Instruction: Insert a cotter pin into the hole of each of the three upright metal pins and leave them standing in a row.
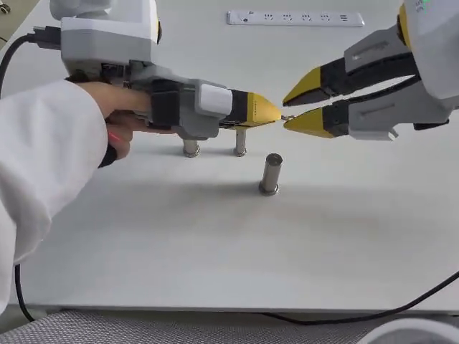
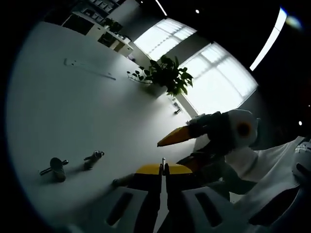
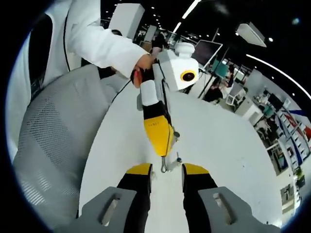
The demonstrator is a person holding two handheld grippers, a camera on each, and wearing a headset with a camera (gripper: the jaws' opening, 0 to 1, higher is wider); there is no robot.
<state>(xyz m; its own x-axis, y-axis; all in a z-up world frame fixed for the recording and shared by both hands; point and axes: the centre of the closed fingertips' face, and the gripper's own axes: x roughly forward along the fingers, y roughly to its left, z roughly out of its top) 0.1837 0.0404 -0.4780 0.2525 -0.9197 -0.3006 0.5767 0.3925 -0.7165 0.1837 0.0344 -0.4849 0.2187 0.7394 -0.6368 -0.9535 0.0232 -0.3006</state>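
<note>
Three short upright metal pins stand on the white table (image 1: 215,236): two at the back (image 1: 191,148) (image 1: 240,147) and one nearer (image 1: 271,174). In the left gripper view two of them (image 2: 57,168) (image 2: 92,159) seem to carry something through the top; I cannot tell for sure. My left gripper (image 1: 277,112), held by a hand in a white sleeve, is shut on a small cotter pin (image 1: 284,117) that pokes out of its tip (image 2: 163,160). My right gripper (image 1: 287,113) is open, its yellow jaws above and below the cotter pin (image 3: 164,166), facing the left gripper tip to tip.
A white power strip (image 1: 295,18) lies at the table's far edge. A black cable (image 1: 401,308) runs along the front right edge. A mesh chair (image 3: 48,145) stands beside the table, and a potted plant (image 2: 165,75) stands beyond it.
</note>
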